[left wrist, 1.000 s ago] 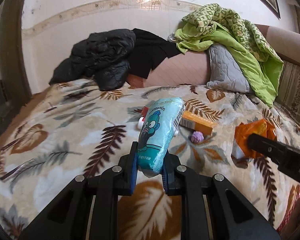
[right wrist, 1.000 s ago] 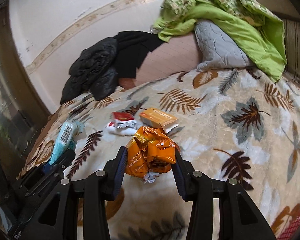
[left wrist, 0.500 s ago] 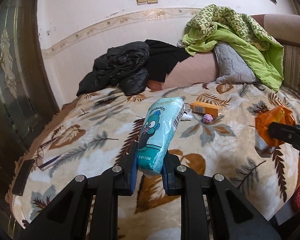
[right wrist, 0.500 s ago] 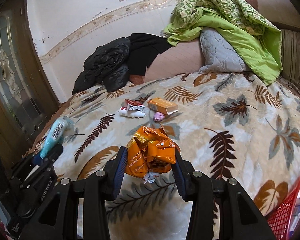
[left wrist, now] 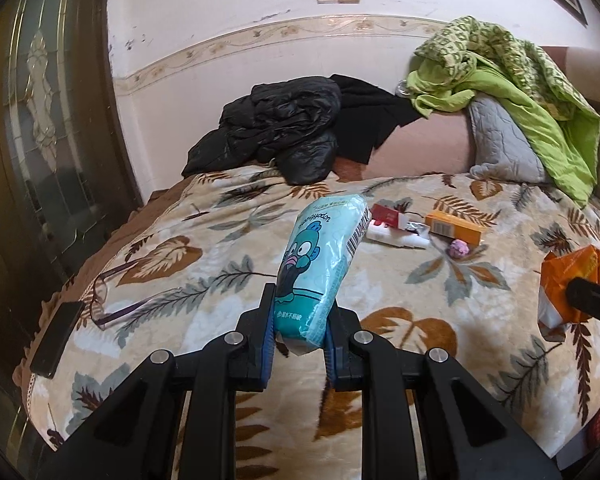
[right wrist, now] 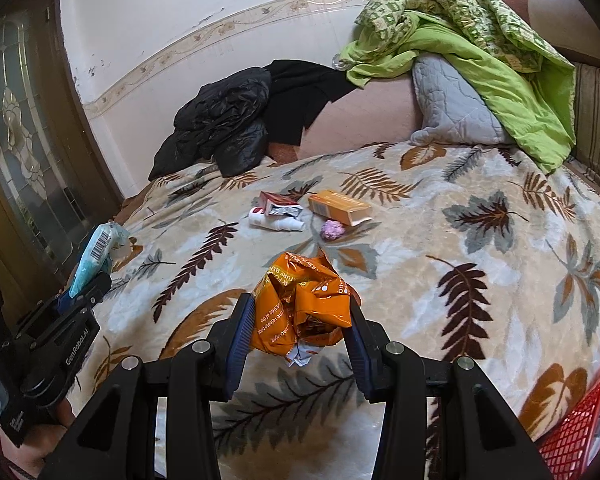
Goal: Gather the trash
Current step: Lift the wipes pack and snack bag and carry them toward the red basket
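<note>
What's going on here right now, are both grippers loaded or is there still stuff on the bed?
Both are loaded. The left gripper is shut on a light blue tissue pack, and the right gripper is shut on a crumpled orange wrapper, both held above the leaf-patterned blanket. On the blanket lie an orange box, a red and white wrapper and a small pink wad. A red basket shows at the right wrist view's lower right edge.

Left tool (left wrist: 297,330) clamping blue tissue pack (left wrist: 320,264), leaf-print blanket (left wrist: 187,280) below, orange box (left wrist: 454,229) beyond
</note>
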### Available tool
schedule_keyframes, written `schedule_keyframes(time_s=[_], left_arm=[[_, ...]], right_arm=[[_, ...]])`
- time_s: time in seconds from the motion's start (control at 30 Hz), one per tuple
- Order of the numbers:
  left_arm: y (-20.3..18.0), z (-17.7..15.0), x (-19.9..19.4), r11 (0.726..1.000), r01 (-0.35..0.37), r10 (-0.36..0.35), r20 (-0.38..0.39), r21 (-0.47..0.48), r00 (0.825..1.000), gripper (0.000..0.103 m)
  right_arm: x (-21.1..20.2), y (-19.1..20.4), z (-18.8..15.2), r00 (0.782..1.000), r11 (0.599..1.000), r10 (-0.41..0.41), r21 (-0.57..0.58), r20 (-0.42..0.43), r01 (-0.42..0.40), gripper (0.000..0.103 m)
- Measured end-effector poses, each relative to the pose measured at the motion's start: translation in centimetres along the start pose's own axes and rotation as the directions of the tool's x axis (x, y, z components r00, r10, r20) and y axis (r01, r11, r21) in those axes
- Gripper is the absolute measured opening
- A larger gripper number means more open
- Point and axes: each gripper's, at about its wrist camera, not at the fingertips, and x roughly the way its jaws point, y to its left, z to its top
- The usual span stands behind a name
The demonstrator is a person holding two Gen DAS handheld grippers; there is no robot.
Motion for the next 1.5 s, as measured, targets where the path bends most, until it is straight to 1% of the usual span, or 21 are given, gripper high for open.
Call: schedule_keyframes(time_s=[0.33, 0.43, 0.53, 0.67, 0.77, 0.83, 1.1, 1.23, 1.37, 1.5], left_arm=[[0.8, -0.1, 0.4, 1.0, 0.003, -0.003, -0.016, -0.021, 1.0, 0.019], [0.9, -0.2, 0.4, 0.998, 0.043, -0.043, -0.015, -0.046, 0.999, 0.019], [1.0, -0.6, 0.7, 0.991, 0.106, -0.108, -0.02, -0.077, 0.994, 0.019], [0.4, -1.3, 0.7, 0.986, 0.148, -0.151, -0.043, -0.079, 0.988, 0.019], [0.1, -1.6, 0.4, 0.986, 0.156, -0.159, -0.041, -0.06, 0.986, 0.019], [0.2, -1.7, 0.3, 0.988, 0.149, -0.151, -0.042, -0.052, 0.988, 0.019], [0.4, -2.1, 0.1, 0.989, 0.139, -0.141, -0.058, -0.04, 0.988, 0.019], [0.0, -1.9, -0.4, 0.986, 0.161, -0.163, -0.068, -0.038, 0.984, 0.019], [-0.7, -1.9, -1.3, 0.98, 0.194, -0.197, -0.091, -0.045, 0.976, 0.019], [-1.6, -1.9, -2.3, 0.978, 0.209, -0.209, -0.097, -0.019, 0.973, 0.019]], right_arm=[[0.3, 0.8, -0.2, 1.0, 1.0, 0.014, -0.007, -0.005, -0.014, 0.047], [0.3, 0.8, -0.2, 1.0, 1.0, 0.015, -0.007, -0.002, -0.015, 0.047], [0.6, 0.9, -0.1, 1.0, 1.0, 0.017, 0.003, -0.002, -0.017, 0.047], [0.9, 0.8, 0.4, 1.0, 1.0, 0.019, 0.025, 0.004, -0.019, 0.047], [1.6, 0.4, 0.8, 1.0, 0.998, 0.029, 0.054, -0.008, -0.028, 0.047], [2.1, 0.2, 0.9, 0.999, 0.997, 0.04, 0.072, -0.018, -0.038, 0.047], [2.8, 0.7, 1.0, 0.997, 0.993, 0.074, 0.091, -0.026, -0.072, 0.047], [2.5, 0.9, 0.9, 0.997, 0.994, 0.074, 0.085, -0.019, -0.072, 0.047], [2.5, 0.7, 0.9, 0.997, 0.993, 0.074, 0.09, -0.02, -0.071, 0.047], [2.3, 0.5, 1.0, 0.997, 0.992, 0.078, 0.104, -0.013, -0.076, 0.047]])
